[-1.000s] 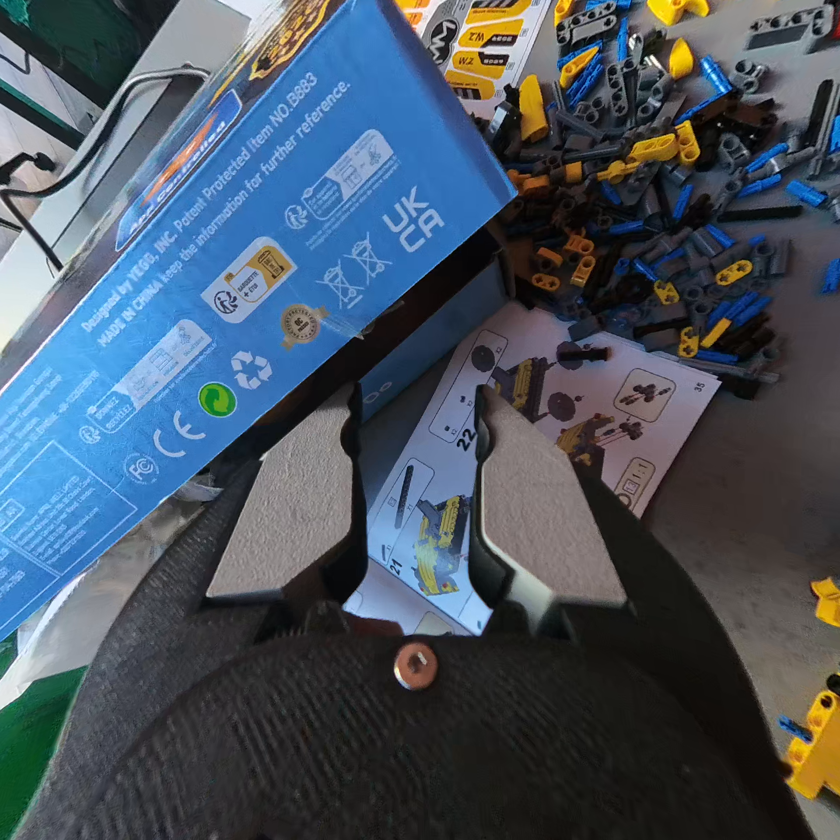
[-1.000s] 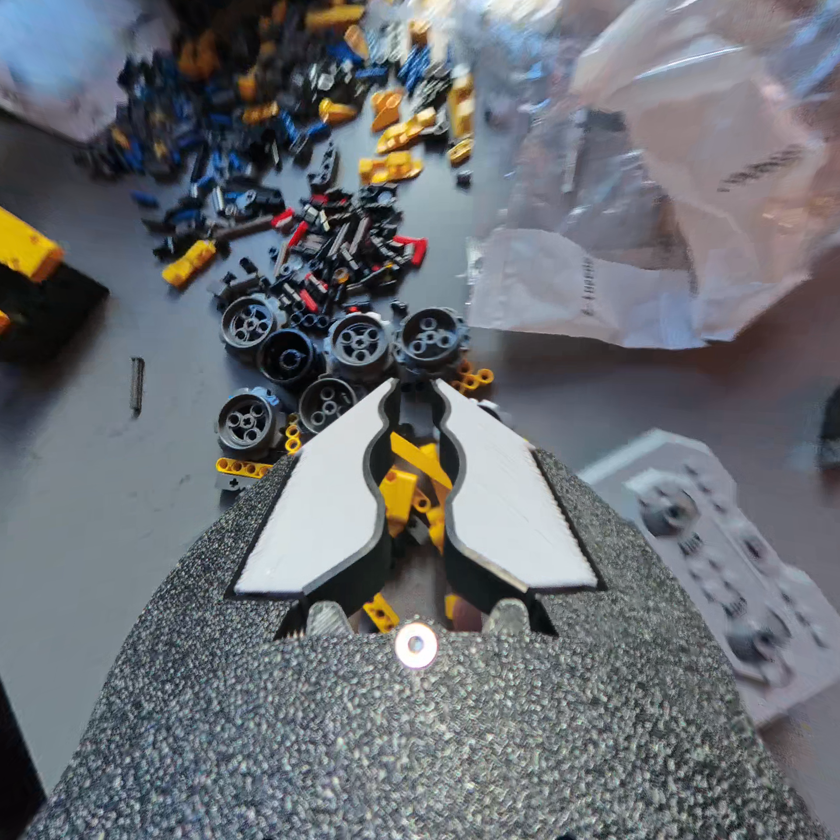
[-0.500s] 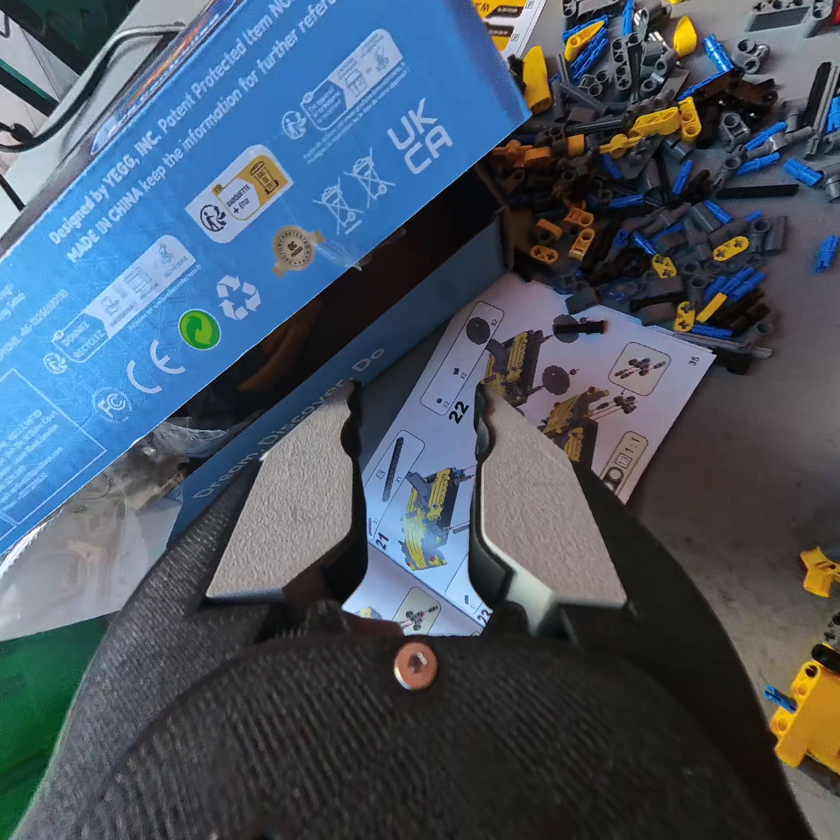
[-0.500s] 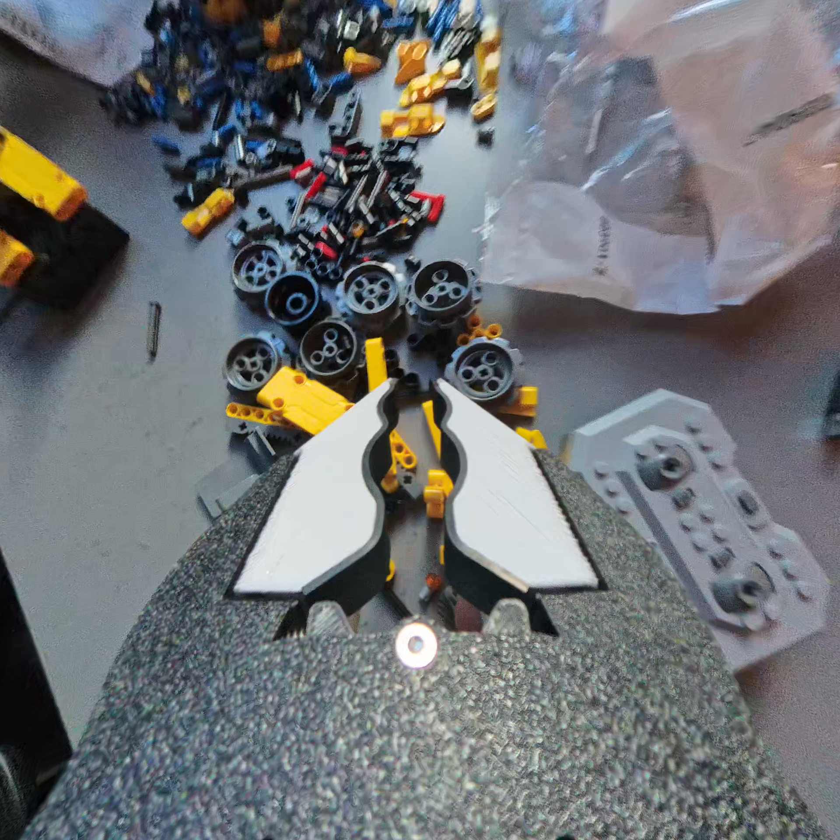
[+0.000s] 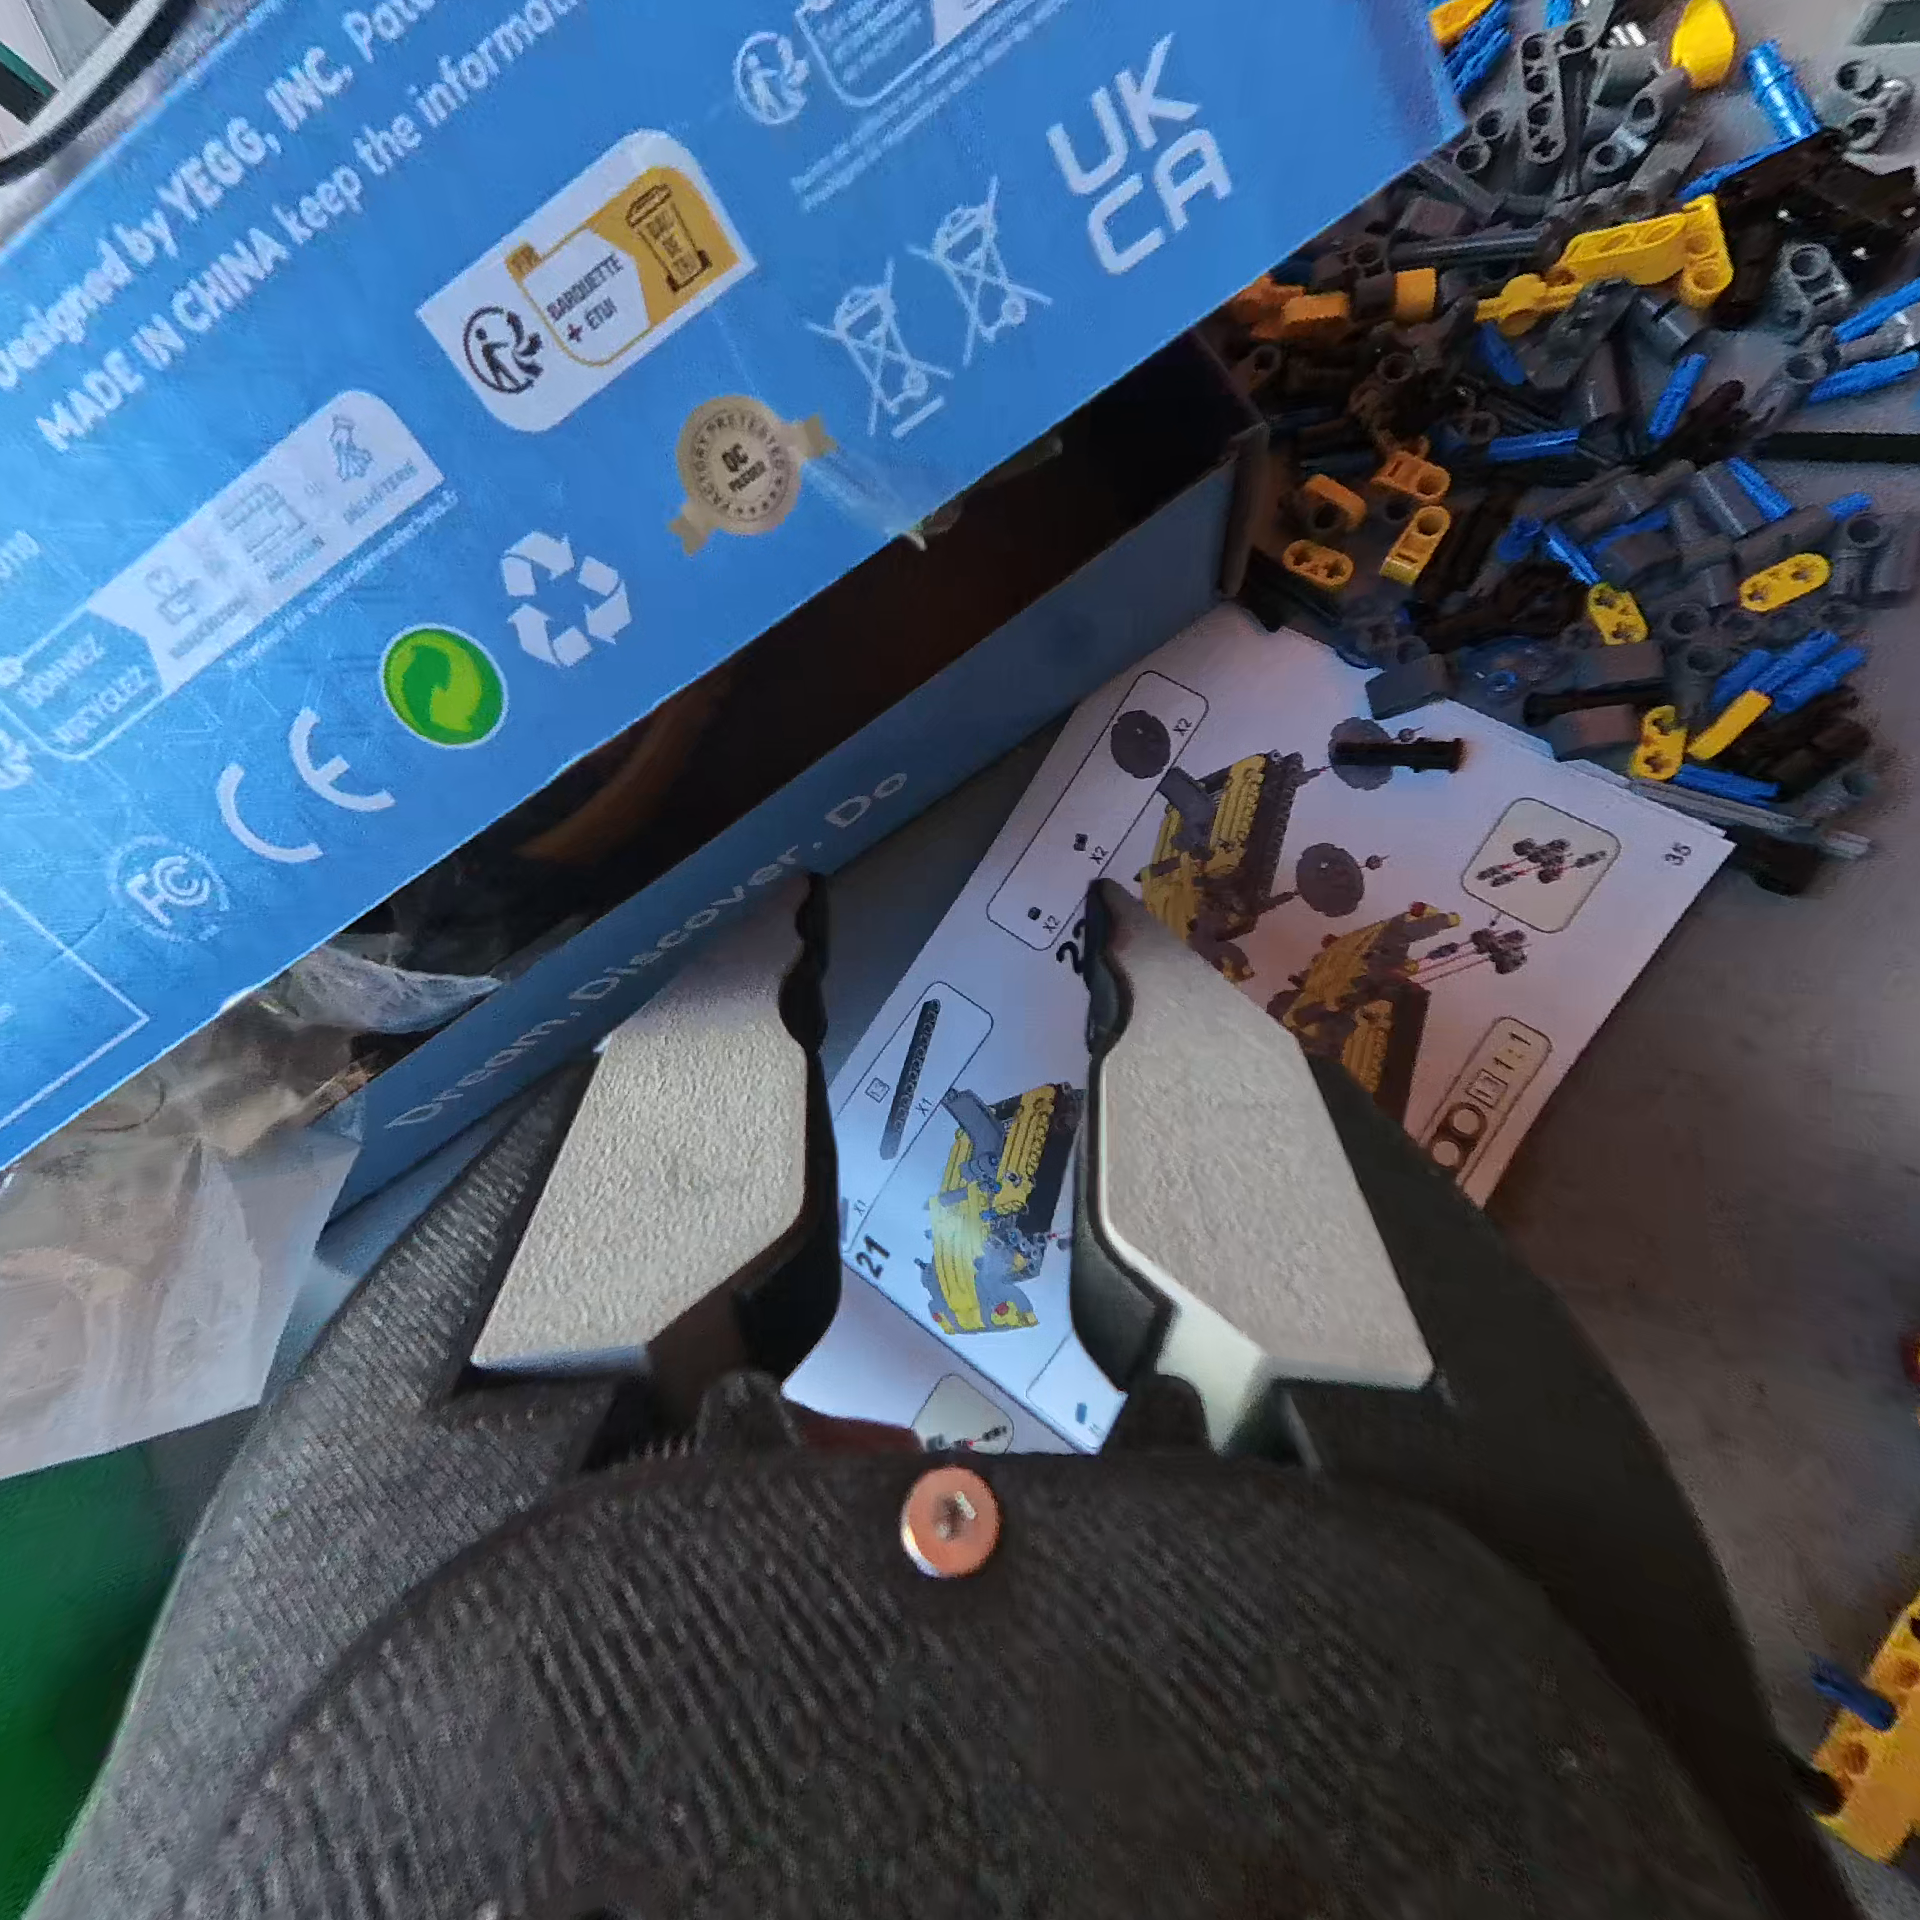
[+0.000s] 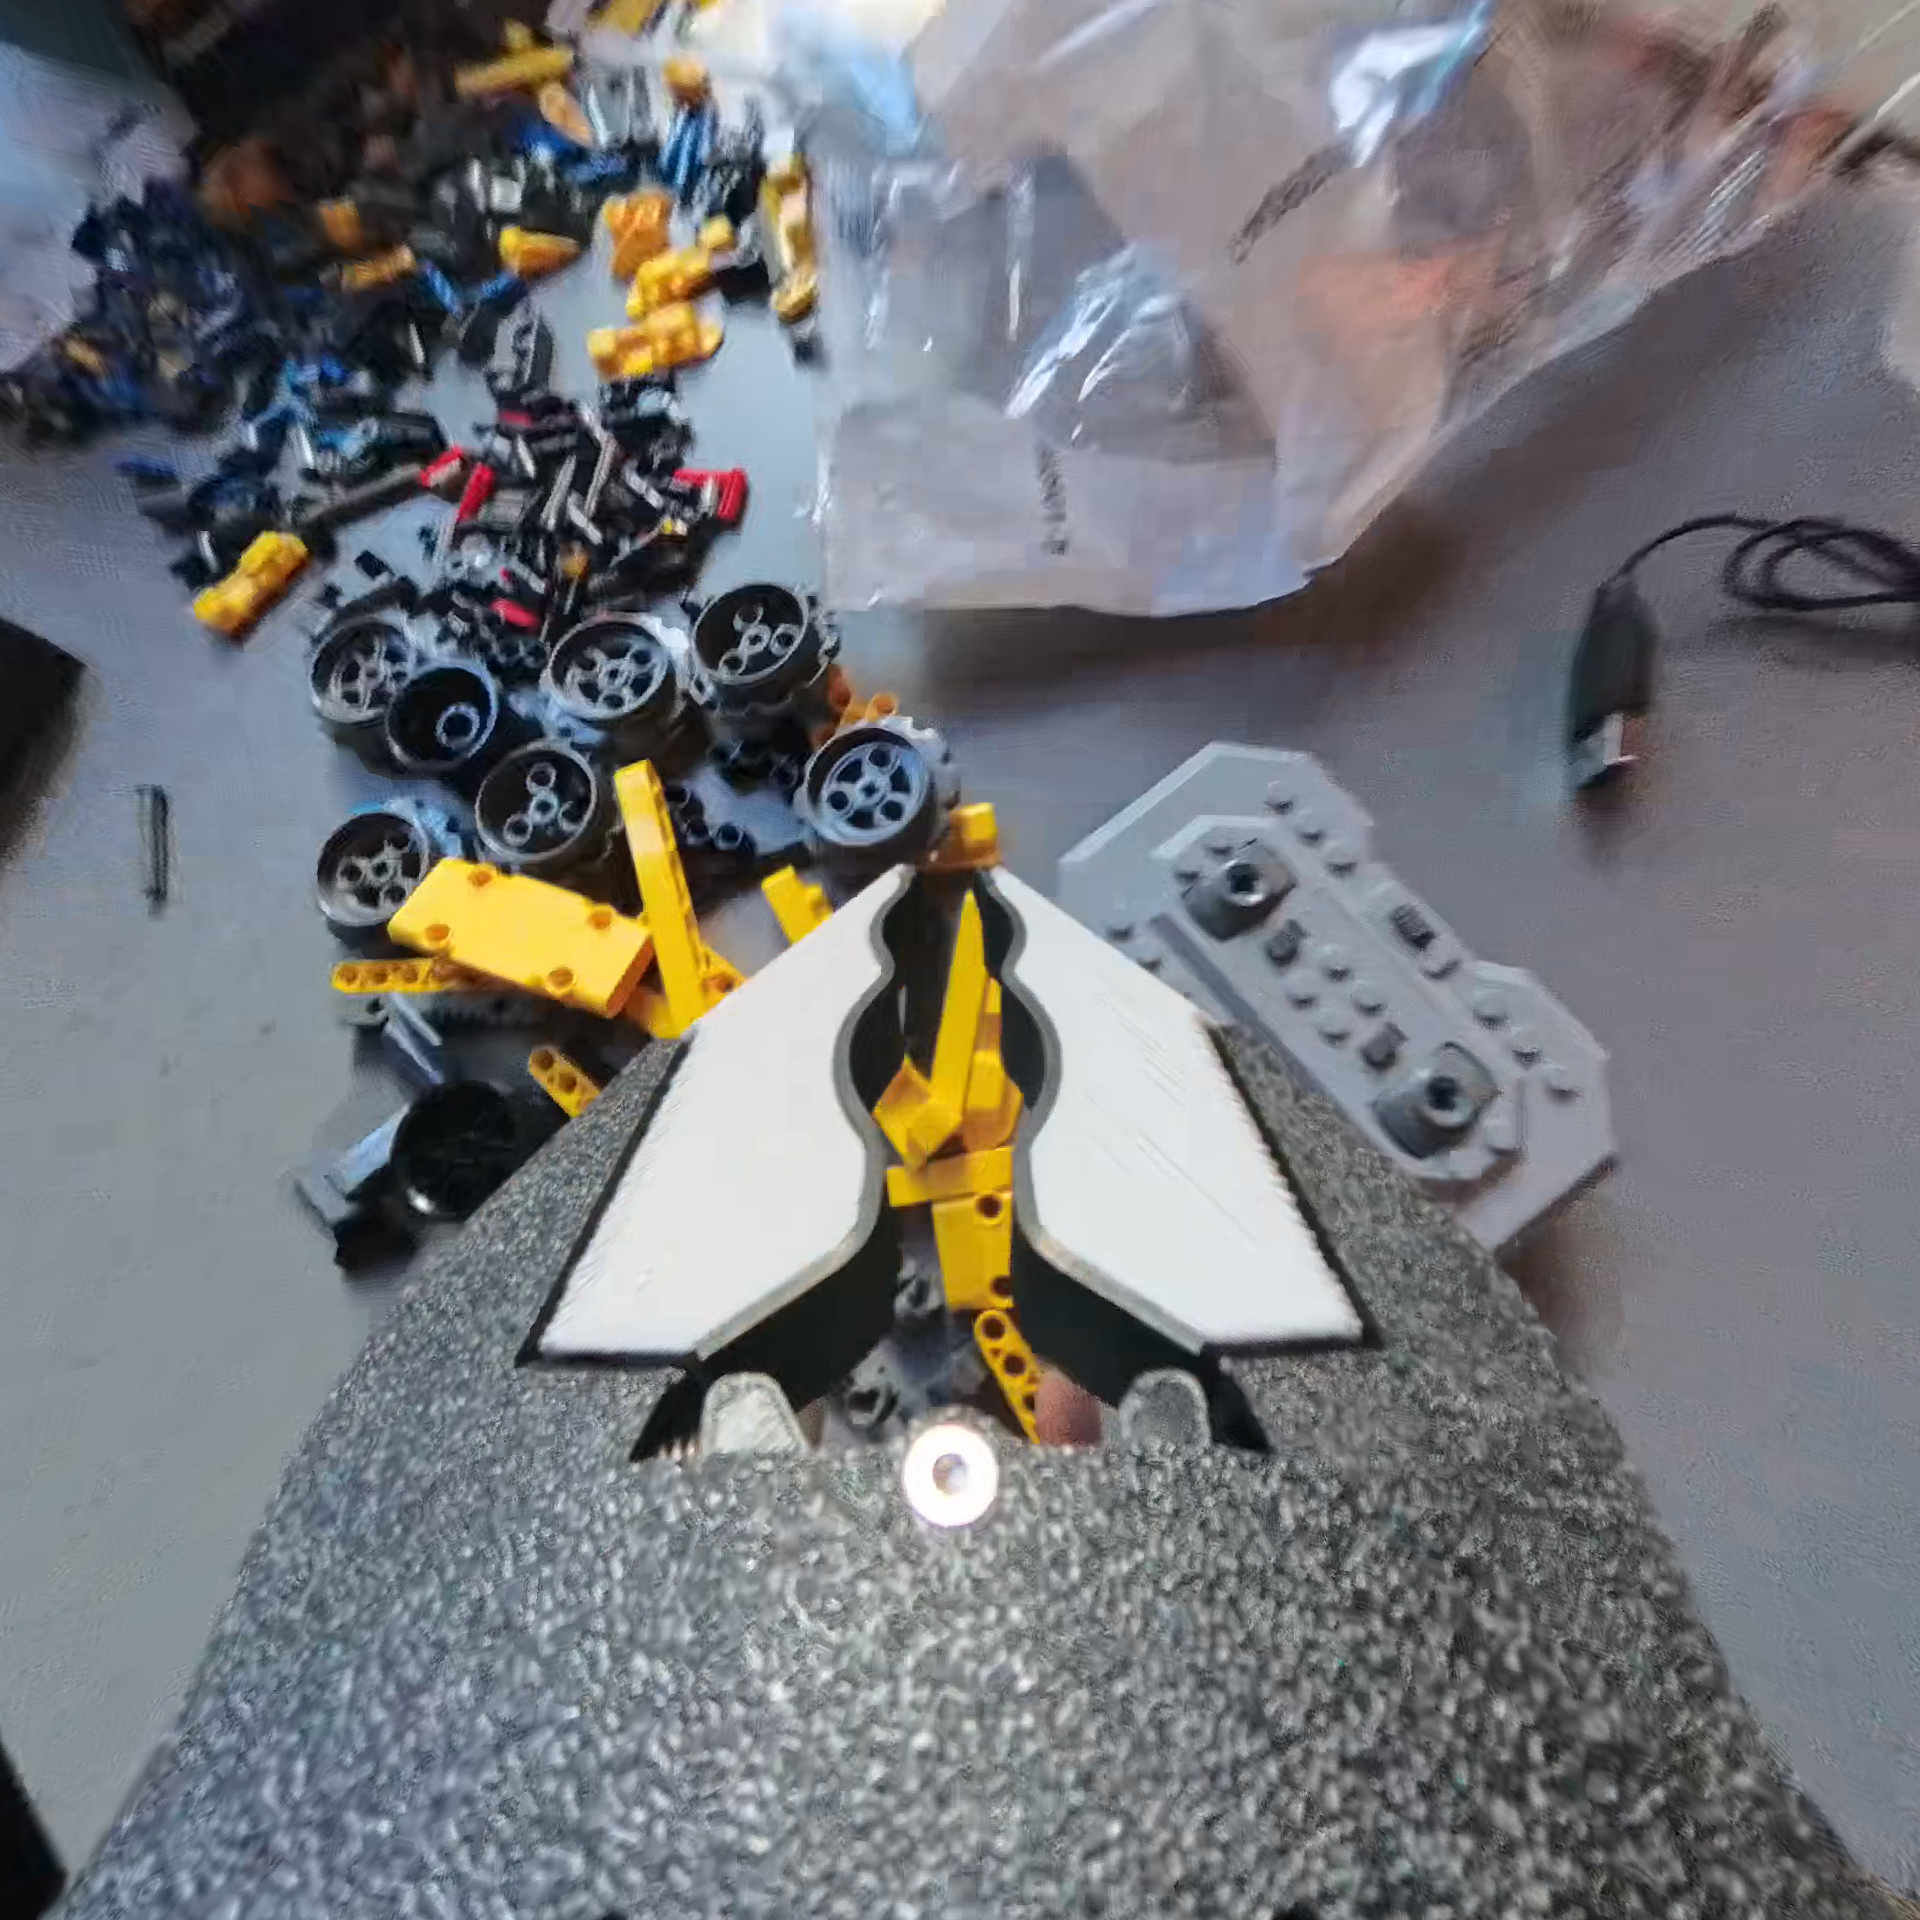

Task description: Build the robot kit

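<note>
Yellow bricks point(image 6: 961, 1132) lie heaped on the table under the right gripper point(image 6: 943, 883), whose nearly clenched fingers grasp nothing; wheels point(image 6: 608, 675) sit at 11 o'clock. Left gripper point(image 5: 951, 899), fingers released, hovers over an instruction sheet point(image 5: 1351, 831) beside the blue box point(image 5: 520, 364) at 10 o'clock.

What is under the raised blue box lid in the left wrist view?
Under the blue box lid sits the open box base, dark inside, with clear plastic bags spilling out at its left. What lies deeper inside is hidden by shadow and the lid.
</note>
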`<state>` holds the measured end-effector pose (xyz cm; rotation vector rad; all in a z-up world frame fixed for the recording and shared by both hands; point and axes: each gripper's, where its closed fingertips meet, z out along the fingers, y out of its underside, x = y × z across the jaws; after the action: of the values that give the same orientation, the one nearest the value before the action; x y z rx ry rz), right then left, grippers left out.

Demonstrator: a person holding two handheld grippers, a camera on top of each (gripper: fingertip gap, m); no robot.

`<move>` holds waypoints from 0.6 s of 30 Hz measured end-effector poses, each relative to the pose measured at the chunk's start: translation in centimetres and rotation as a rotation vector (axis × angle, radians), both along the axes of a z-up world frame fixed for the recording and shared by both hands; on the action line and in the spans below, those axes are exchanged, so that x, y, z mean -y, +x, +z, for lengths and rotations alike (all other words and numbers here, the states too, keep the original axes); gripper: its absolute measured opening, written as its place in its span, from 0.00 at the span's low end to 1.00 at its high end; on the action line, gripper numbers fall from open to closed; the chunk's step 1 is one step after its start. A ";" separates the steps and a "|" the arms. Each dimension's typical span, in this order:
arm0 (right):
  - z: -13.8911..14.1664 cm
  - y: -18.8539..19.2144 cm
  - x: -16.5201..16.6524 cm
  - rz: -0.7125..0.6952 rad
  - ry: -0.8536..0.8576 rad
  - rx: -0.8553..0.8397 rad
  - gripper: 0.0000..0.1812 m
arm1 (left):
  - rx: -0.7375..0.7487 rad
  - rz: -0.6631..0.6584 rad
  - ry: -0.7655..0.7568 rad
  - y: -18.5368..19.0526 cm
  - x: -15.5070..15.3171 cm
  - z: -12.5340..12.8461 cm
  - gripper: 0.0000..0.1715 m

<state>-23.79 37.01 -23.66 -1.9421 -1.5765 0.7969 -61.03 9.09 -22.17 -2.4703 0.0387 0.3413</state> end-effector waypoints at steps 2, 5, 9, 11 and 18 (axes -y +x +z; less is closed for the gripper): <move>-2.1 0.5 0.2 0.015 0.039 0.128 0.10 | 0.000 -0.001 -0.006 0.1 0.2 -0.1 0.27; -2.8 -0.1 1.0 0.042 0.053 0.165 0.05 | -0.015 -0.005 -0.014 0.2 0.4 0.0 0.27; -3.4 -0.6 1.4 0.062 0.070 0.185 0.06 | -0.014 -0.007 -0.004 0.3 0.5 0.3 0.27; -3.0 -1.0 0.5 0.025 0.103 0.154 0.07 | -0.011 -0.007 -0.001 0.4 0.5 0.3 0.27; -0.3 -0.4 -0.5 -0.024 0.057 0.011 0.05 | -0.002 -0.013 -0.003 0.8 0.8 0.1 0.27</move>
<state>-24.17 37.49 -24.00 -1.9242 -1.5624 0.7258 -60.22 8.26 -22.09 -2.4718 0.0561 0.3385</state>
